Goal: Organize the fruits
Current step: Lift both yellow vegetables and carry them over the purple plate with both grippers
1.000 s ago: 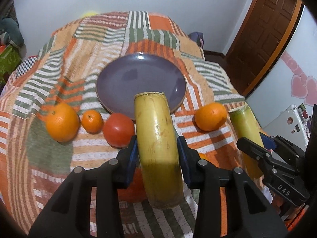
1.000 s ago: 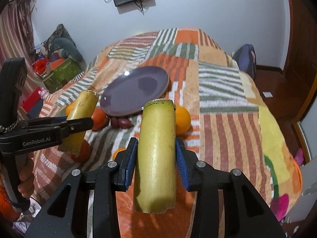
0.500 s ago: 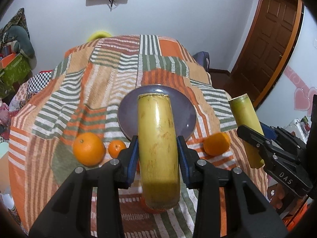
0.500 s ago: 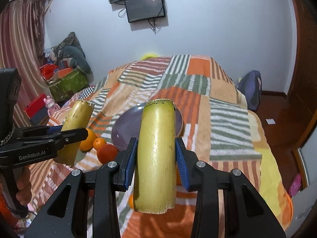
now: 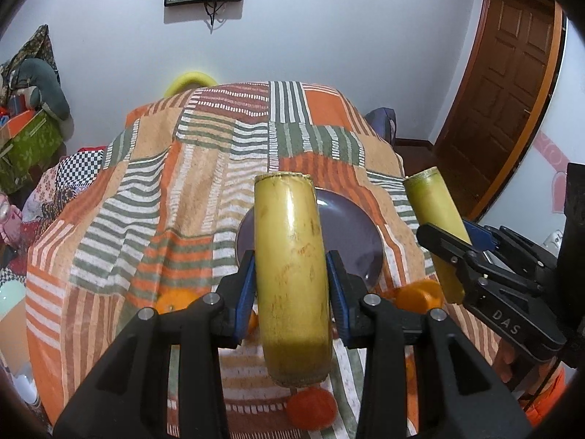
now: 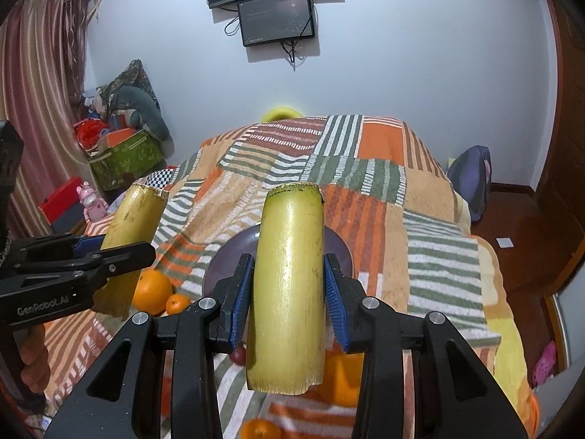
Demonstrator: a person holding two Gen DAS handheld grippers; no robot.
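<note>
From the left wrist view, the left gripper [image 5: 290, 289] pinches a thick yellow-green cut cane segment [image 5: 291, 267] between its blue pads [image 5: 245, 294], held upright above the bed with the orange, green and white striped patchwork blanket [image 5: 153, 197]. Behind the segment lies a round purple plate [image 5: 351, 237] on the blanket. A large orange [image 5: 175, 299] sits to the left of the gripper, another orange [image 5: 416, 294] to the right, and a red round fruit [image 5: 310, 408] shows below the segment. At the right edge, the right gripper [image 5: 453, 245] clamps a second yellow-green cane segment [image 5: 435, 216].

From the right wrist view, the right gripper [image 6: 289, 289] squeezes its cane segment [image 6: 289, 292] upright over the plate [image 6: 228, 259]. The left gripper [image 6: 120, 252] at the left grips the other segment [image 6: 128, 241]. A large orange [image 6: 151, 291] and a small mandarin [image 6: 178, 303] rest side by side on the blanket [image 6: 438, 256] beneath it.
</note>
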